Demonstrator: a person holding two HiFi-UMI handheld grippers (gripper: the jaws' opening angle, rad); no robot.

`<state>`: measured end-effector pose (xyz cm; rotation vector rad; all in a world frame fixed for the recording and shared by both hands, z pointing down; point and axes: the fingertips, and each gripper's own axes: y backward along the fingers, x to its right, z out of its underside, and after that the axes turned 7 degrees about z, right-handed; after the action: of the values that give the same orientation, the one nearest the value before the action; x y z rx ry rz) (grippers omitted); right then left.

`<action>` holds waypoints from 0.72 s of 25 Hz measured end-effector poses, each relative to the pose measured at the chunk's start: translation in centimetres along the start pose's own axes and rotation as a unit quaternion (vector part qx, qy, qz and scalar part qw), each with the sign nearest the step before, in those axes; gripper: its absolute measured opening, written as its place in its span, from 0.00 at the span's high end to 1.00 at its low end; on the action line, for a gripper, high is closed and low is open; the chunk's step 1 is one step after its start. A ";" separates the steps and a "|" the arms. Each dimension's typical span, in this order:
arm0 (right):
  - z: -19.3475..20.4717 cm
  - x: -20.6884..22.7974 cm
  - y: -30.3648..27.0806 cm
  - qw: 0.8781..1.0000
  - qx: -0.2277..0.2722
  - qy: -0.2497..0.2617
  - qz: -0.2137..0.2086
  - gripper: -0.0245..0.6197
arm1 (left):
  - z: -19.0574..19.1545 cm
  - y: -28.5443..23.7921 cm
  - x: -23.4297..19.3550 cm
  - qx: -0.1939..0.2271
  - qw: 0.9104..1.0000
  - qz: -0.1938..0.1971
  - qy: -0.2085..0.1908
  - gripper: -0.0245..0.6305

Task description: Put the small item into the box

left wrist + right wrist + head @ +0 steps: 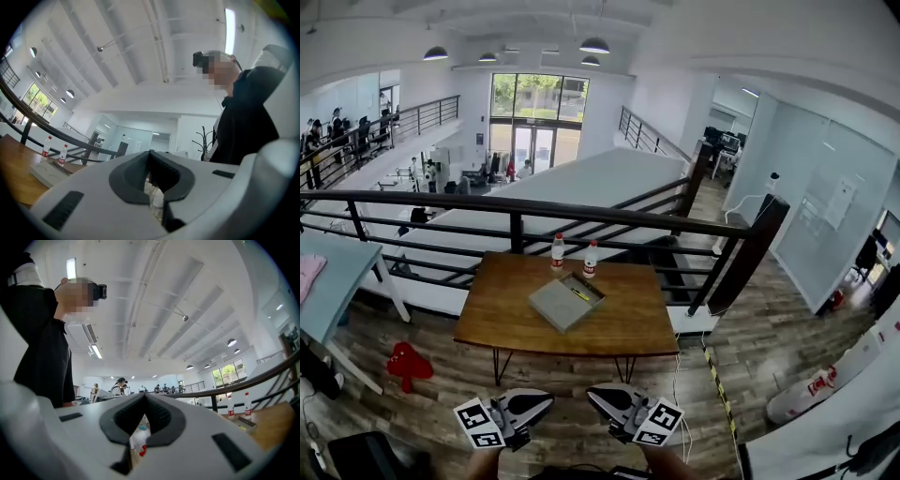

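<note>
You stand back from a brown wooden worktop (619,323), and both of your grippers are well apart from it. A flat grey box (558,306) lies near its middle, turned cornerwise. A small yellow thing (580,293) lies in the open part of the box. One bottle (557,251) and a second bottle (590,259) stand upright side by side just behind the box, in front of the black railing (581,210). Your left gripper (546,401) and right gripper (593,394) hang low over the wooden floor (750,347), tips pointing toward each other. A red thing (408,362) sits on the floor to the left.
</note>
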<state>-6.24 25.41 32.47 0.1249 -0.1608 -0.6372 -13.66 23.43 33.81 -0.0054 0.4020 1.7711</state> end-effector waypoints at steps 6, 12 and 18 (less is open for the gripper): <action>-0.1 -1.2 6.3 1.000 -0.008 0.003 0.010 0.95 | 1.8 -4.0 3.9 -0.031 0.999 0.009 -0.011 0.94; 1.6 -3.6 9.8 1.000 -0.004 -0.022 0.001 0.95 | 2.5 -3.8 7.2 0.021 0.999 0.009 0.029 0.94; 3.6 -5.8 12.5 0.999 -0.026 -0.026 -0.019 0.95 | 6.6 -3.6 9.5 0.007 0.998 -0.022 0.057 0.94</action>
<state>-4.30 38.63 37.40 0.0624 -0.1923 -0.6826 -11.15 34.87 36.92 -0.1058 0.4934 1.7302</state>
